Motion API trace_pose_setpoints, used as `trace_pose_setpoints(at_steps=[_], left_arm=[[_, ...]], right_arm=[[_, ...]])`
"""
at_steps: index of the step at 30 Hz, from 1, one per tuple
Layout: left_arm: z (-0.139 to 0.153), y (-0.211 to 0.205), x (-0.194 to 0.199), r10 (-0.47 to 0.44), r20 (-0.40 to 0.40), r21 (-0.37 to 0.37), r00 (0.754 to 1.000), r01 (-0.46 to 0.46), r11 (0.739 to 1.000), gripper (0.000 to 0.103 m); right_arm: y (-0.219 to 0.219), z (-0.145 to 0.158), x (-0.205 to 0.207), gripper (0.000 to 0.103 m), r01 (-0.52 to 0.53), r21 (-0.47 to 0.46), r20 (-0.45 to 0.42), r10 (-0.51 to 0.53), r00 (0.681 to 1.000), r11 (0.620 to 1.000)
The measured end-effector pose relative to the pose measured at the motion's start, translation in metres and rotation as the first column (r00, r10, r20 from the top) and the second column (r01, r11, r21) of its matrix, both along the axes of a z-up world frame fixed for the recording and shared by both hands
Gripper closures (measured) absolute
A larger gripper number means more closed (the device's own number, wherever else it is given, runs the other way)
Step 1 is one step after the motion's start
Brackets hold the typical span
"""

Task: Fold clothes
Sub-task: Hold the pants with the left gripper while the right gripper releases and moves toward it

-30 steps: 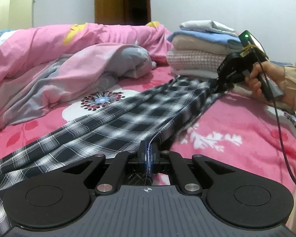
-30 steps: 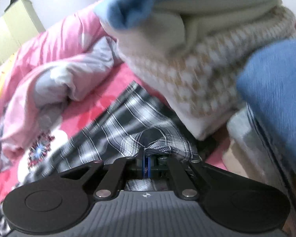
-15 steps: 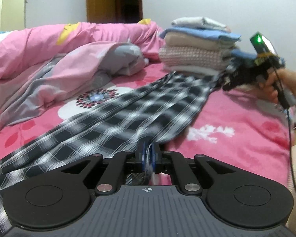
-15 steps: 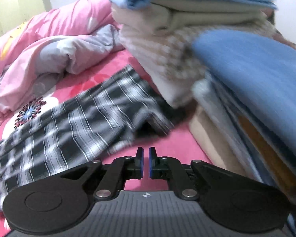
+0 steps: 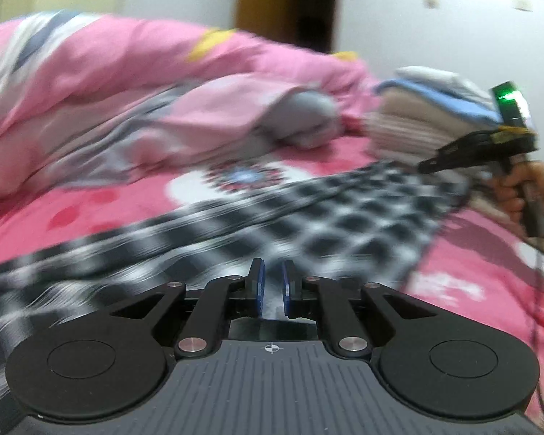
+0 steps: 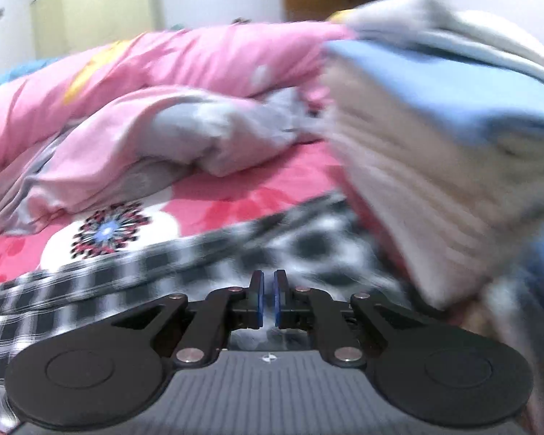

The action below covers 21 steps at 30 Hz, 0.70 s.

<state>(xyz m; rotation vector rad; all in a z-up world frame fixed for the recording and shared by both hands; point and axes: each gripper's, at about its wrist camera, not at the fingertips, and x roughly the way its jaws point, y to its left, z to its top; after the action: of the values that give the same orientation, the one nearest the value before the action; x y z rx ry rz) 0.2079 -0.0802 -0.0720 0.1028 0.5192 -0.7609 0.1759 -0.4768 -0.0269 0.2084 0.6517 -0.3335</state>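
Observation:
A black-and-white plaid garment (image 5: 308, 214) lies stretched flat across the pink flowered bed; it also shows in the right wrist view (image 6: 185, 272). My left gripper (image 5: 272, 275) is open with a small gap and holds nothing, just above the garment's near edge. My right gripper (image 6: 267, 286) has a narrow gap between its pads and is empty, over the garment's far end. In the left wrist view the right gripper (image 5: 428, 166) hangs by the clothes stack. Both views are blurred by motion.
A stack of folded clothes (image 5: 428, 116) stands on the bed at the right, close to my right gripper (image 6: 435, 166). A bunched pink and grey duvet (image 5: 145, 101) fills the far left of the bed. A wooden door (image 5: 283, 3) is behind.
Both grippers have let go of the plaid garment, the right first, then the left. The garment now lies flat on the bed. Both cameras have swung to the left.

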Motion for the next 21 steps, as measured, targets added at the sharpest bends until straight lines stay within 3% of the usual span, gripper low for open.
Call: trace_pose_setpoints(at_steps=[4, 7, 11, 14, 16, 18, 21], left_arm=[[-0.013, -0.003, 0.02, 0.087, -0.081, 0.078, 0.993, -0.081, 0.994, 0.094], [-0.017, -0.006, 0.022, 0.089, -0.089, 0.11, 0.992, -0.079, 0.991, 0.094], [-0.019, -0.007, 0.02, 0.082, -0.074, 0.13, 0.994, -0.072, 0.989, 0.094], [-0.019, -0.005, 0.017, 0.082, -0.073, 0.129, 0.994, -0.072, 0.989, 0.094], [-0.019, -0.004, 0.016, 0.082, -0.068, 0.133, 0.994, -0.073, 0.988, 0.094], [-0.019, -0.005, 0.015, 0.084, -0.061, 0.141, 0.995, -0.075, 0.987, 0.094], [-0.018, -0.007, 0.015, 0.088, -0.05, 0.154, 0.995, -0.08, 0.985, 0.094]], right_arm=[[0.017, -0.019, 0.056, 0.097, -0.168, 0.036, -0.151, 0.172, 0.973, 0.985], [0.018, -0.043, 0.101, 0.097, -0.183, 0.046, -0.253, 0.188, 0.949, 0.982], [-0.002, -0.038, 0.147, 0.097, -0.079, 0.029, -0.177, 0.083, 0.981, 0.996], [-0.022, -0.027, 0.15, 0.097, 0.033, 0.077, -0.105, -0.025, 0.994, 0.996], [-0.019, -0.019, 0.136, 0.096, 0.003, 0.127, -0.074, 0.006, 0.997, 0.992], [-0.001, -0.016, 0.122, 0.096, -0.099, 0.182, -0.078, 0.115, 0.99, 0.978], [0.037, -0.022, 0.116, 0.096, -0.281, 0.244, -0.122, 0.317, 0.941, 0.928]])
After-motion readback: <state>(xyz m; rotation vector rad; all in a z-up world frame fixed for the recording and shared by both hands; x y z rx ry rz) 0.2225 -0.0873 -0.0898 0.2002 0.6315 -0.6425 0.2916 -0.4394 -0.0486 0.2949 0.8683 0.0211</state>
